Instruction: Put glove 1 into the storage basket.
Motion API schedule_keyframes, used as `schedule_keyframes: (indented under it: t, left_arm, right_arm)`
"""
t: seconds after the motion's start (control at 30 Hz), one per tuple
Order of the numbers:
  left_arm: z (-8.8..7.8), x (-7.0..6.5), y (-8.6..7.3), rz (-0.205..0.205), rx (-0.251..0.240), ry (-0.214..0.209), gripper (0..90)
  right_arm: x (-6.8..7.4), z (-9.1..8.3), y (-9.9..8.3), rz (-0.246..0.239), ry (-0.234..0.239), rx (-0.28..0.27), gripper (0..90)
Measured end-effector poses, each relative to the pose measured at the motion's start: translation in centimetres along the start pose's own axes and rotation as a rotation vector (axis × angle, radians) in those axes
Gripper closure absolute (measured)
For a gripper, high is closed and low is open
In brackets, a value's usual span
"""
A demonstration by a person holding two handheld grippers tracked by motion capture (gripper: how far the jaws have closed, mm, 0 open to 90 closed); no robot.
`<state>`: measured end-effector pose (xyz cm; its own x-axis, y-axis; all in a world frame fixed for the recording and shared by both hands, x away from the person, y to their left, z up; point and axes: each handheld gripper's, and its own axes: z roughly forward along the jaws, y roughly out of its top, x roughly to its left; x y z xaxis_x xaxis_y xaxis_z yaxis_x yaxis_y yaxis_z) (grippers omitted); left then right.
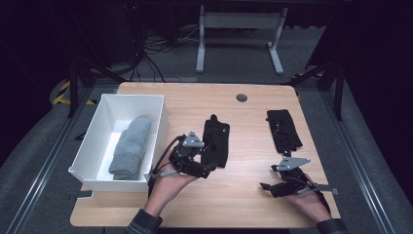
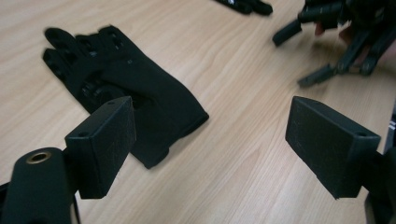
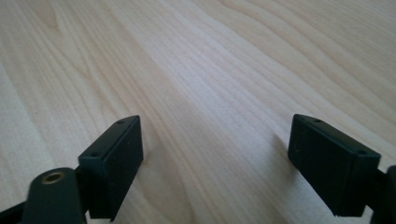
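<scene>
Black glove just past L gripper fingers

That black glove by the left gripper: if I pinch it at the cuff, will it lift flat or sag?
The glove lies limp and flat on the table, so it will probably droop from the cuff. It looks like thin fabric, likely light. Pushed, it would sooner bunch than slide.

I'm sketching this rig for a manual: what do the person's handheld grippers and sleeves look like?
Each handheld tool, the left gripper and the right gripper, is matte black with two blocky rectangular jaws and a grey three-cornered plate on top. A cable trails from the left one. The left gripper view shows a brass-coloured insert near one jaw. The person's sleeves are dark plaid.
</scene>
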<state>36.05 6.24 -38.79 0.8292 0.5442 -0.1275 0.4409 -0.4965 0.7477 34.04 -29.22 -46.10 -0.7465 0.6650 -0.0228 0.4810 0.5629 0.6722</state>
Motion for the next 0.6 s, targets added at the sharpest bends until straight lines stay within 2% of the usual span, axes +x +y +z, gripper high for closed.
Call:
schedule_keyframes:
  t: [0.13, 0.2, 0.27, 0.37, 0.53, 0.6]
  left_arm:
    - [1.3, -0.4, -1.8, 0.009, 0.025, -0.012, 16.3]
    - [1.8, -0.5, -2.6, 0.021, 0.038, -0.001, 15.9]
    - [2.1, -0.4, -3.3, 0.021, 0.050, -0.003, 15.7]
    - [2.6, -0.4, -4.5, 0.015, 0.067, -0.004, 15.3]
    - [3.4, -0.7, -6.1, 0.035, 0.117, -0.001, 14.4]
    - [3.6, -0.8, -6.5, 0.056, 0.139, 0.020, 12.9]
  right_arm:
    - [-0.7, -0.2, 0.6, 0.019, -0.027, -0.021, 25.3]
    - [-1.1, -0.3, 0.9, 0.033, -0.050, -0.037, 30.4]
    - [-1.3, -0.5, 1.2, 0.042, -0.062, -0.045, 39.8]
    - [-1.8, -0.8, 1.3, 0.052, -0.094, -0.068, 60.1]
    - [-3.1, -1.4, 1.7, 0.091, -0.120, -0.092, 88.0]
    - [-3.8, -1.5, 1.9, 0.100, -0.143, -0.092, 90.0]
